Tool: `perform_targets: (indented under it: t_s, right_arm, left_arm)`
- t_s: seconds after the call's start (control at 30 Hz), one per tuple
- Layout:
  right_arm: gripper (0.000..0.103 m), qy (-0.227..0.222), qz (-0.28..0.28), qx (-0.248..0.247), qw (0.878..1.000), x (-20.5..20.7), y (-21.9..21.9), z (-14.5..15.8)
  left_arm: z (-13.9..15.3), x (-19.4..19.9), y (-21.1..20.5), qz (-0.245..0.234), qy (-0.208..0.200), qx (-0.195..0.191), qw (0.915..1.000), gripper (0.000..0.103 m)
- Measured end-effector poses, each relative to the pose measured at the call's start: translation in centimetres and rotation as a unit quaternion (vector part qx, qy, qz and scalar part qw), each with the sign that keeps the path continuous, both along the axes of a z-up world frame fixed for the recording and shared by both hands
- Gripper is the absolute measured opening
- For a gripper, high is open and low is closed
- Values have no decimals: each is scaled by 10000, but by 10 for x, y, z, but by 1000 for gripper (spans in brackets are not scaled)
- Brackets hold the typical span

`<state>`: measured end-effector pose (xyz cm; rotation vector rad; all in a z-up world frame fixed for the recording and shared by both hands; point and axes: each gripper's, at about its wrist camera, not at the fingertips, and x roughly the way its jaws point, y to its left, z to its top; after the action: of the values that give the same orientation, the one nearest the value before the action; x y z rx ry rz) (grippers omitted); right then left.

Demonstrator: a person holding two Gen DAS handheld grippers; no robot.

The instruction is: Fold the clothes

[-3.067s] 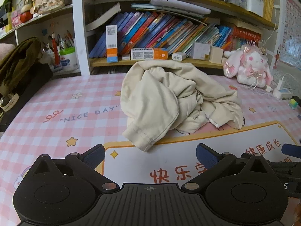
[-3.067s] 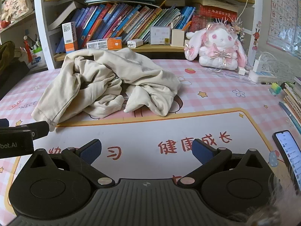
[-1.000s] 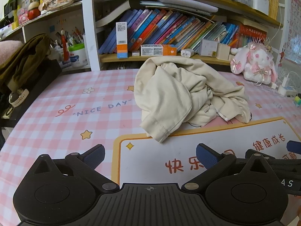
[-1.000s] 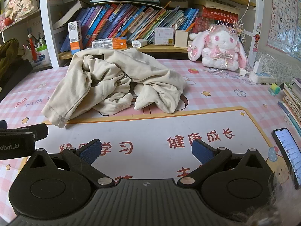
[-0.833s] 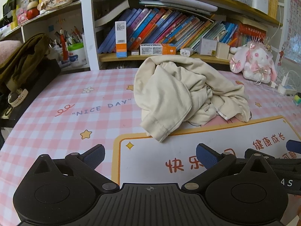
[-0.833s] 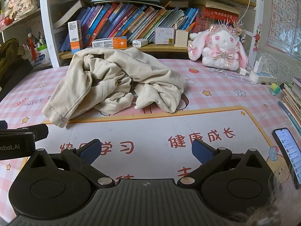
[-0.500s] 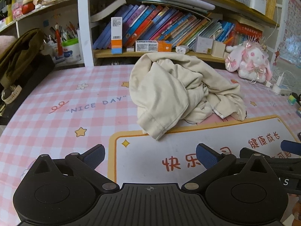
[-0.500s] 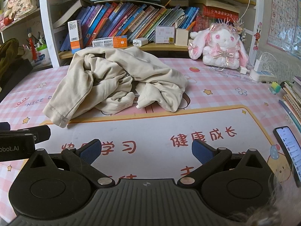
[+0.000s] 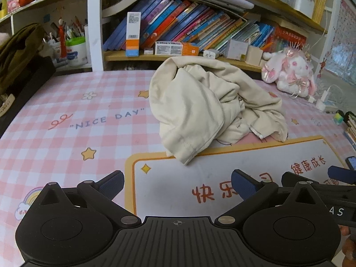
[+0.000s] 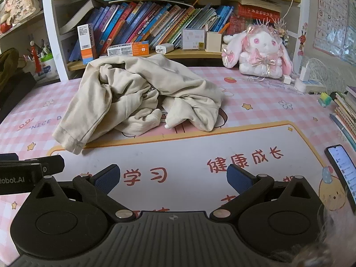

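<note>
Both grippers sit slightly closer to the garment than a second ago.

Left wrist view: left gripper [image 9: 176,183], jaws apart, empty, over the desk [image 9: 66,133]. One crumpled beige garment [image 9: 207,111] lies mid-desk, nothing between. One plush rabbit [image 9: 291,75] at rear right.

Right wrist view: right gripper [image 10: 173,179], jaws apart, empty. One phone [image 10: 341,166] right; one bookshelf [image 10: 155,33] behind.
</note>
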<state>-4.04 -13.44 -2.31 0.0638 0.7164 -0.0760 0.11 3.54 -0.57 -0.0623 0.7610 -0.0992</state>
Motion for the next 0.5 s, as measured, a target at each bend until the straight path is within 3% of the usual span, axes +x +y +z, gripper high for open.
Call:
perform_targets:
  t_s: [0.17,0.37,0.5]
  right_arm:
    - [102,-6,-78,-15,10000,4,-3,1]
    - [101,-76,-26,562,9984,19,-25,1]
    - [99,37,70,449,9990,46,-34,-1]
  left_arm:
    - [-3,10,-9,-186,0,30,9998,103]
    - [-3,32,-10,-212,-115,-5,9997,103]
    - [-6,51,-14,-95,-150,147,9997,103]
